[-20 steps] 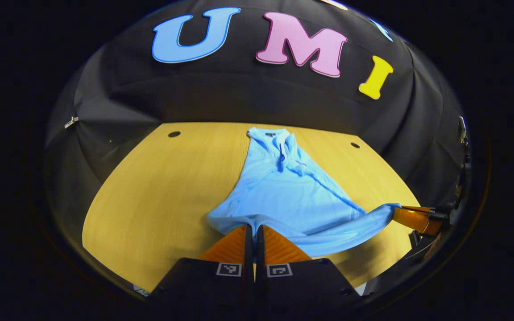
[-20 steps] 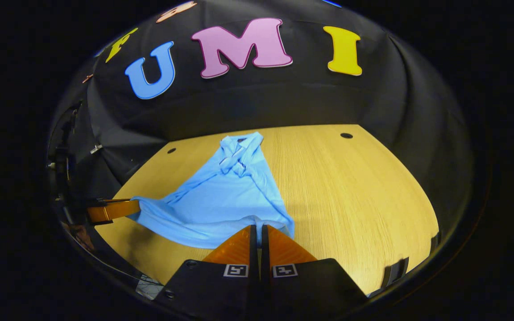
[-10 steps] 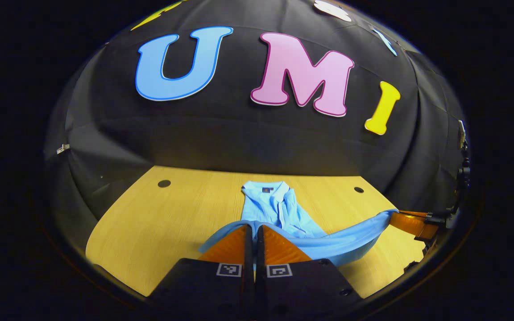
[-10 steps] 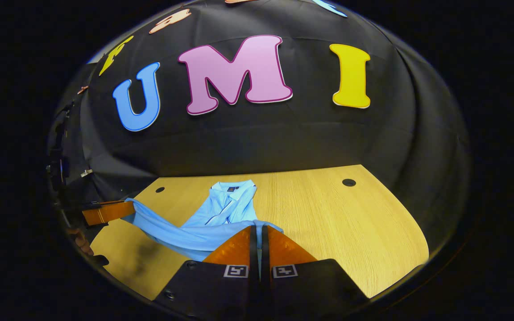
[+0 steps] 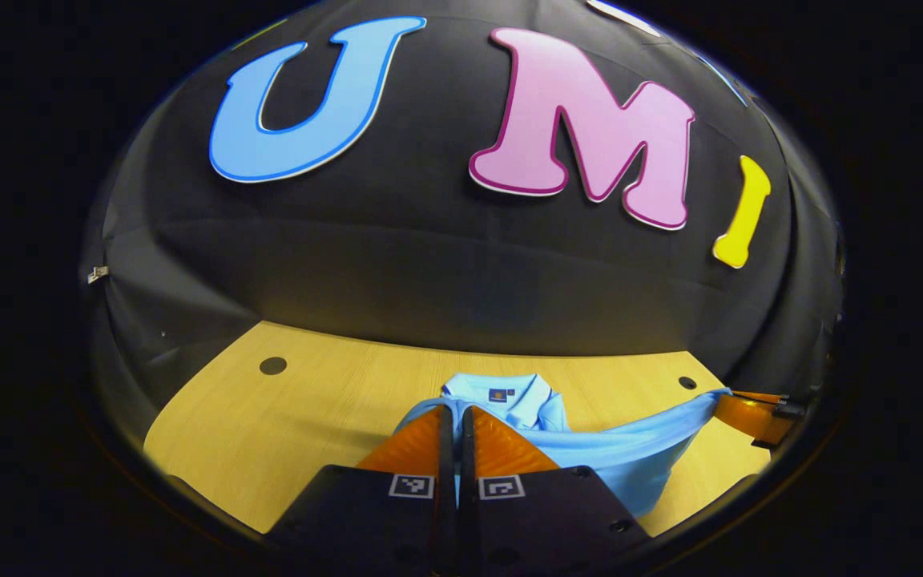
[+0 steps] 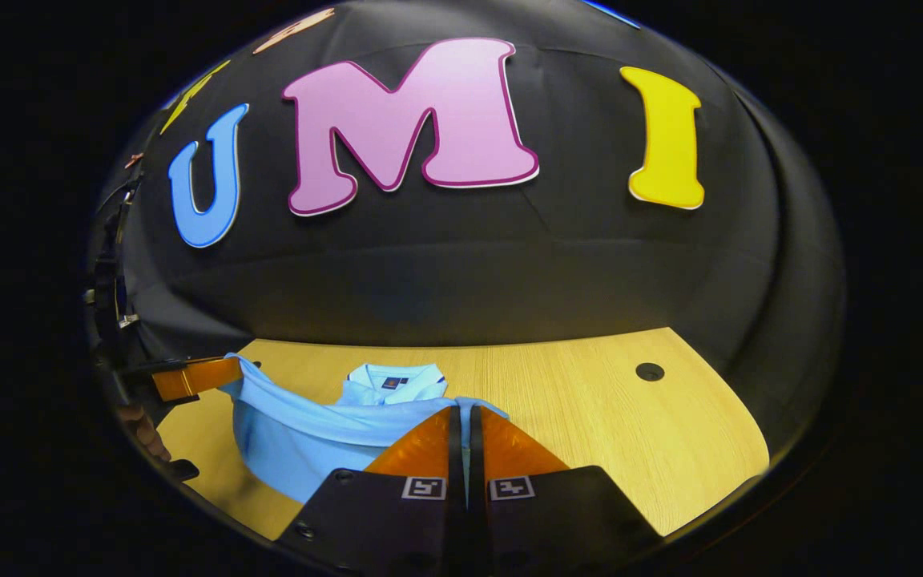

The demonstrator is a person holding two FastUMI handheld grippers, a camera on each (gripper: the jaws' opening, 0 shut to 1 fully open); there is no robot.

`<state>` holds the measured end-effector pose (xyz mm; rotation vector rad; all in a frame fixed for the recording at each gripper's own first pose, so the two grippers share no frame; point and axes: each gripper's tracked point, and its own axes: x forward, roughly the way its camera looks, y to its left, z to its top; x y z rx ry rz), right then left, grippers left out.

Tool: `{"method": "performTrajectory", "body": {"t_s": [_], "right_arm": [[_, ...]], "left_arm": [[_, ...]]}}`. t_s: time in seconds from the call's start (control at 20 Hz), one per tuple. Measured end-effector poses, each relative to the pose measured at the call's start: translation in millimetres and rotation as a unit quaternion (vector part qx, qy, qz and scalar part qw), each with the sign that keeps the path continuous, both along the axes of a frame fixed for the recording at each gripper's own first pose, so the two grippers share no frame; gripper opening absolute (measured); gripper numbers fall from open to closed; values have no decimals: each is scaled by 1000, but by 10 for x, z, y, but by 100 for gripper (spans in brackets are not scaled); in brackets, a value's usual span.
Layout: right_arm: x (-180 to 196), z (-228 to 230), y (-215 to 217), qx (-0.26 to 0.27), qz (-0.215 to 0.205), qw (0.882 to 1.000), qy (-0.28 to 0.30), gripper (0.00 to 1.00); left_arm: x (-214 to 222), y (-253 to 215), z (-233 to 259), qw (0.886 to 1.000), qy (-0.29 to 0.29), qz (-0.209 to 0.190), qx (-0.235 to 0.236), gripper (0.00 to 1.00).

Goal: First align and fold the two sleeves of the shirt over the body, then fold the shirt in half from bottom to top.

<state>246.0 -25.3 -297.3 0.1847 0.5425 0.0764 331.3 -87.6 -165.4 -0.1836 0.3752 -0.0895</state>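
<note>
Shirt (image 5: 630,457) hem is lifted off the table (image 5: 269,433), collar (image 6: 389,383) lying flat at the far end. Left gripper (image 5: 452,417) and right gripper (image 6: 461,417) each clamped on a hem corner. Carry both level, keep hem taut, land it square on collar.

Open room: I see bare table (image 6: 590,417) right of the shirt (image 6: 301,437).
In my way: booth wall (image 5: 429,280) just behind the collar (image 5: 501,397).

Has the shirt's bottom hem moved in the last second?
Yes. The hem, pinched by both tools, has travelled toward the collar at the table's far end, now hanging just short of it.
</note>
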Motion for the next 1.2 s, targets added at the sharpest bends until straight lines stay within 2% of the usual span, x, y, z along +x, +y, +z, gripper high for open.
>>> {"method": "performTrajectory", "body": {"t_s": [0.25, 0.55, 0.85, 1.2], "right_arm": [[495, -367, 49, -4, -2, 1000, 17, 5], [945, -879, 104, -7, -7, 999, 44, 5], [1067, -1409, 178, -17, -3, 996, 83, 5], [959, -1867, 218, -22, 2, 991, 129, 5]], "left_arm": [[550, -28, -242, 1000, 2, 0, 26, 6], [1051, -71, -761, 999, 37, 3, 37, 6], [1257, -73, -1311, 995, 81, 7, 52, 6], [1253, -86, -1548, 992, 105, 8, 67, 6]]}}
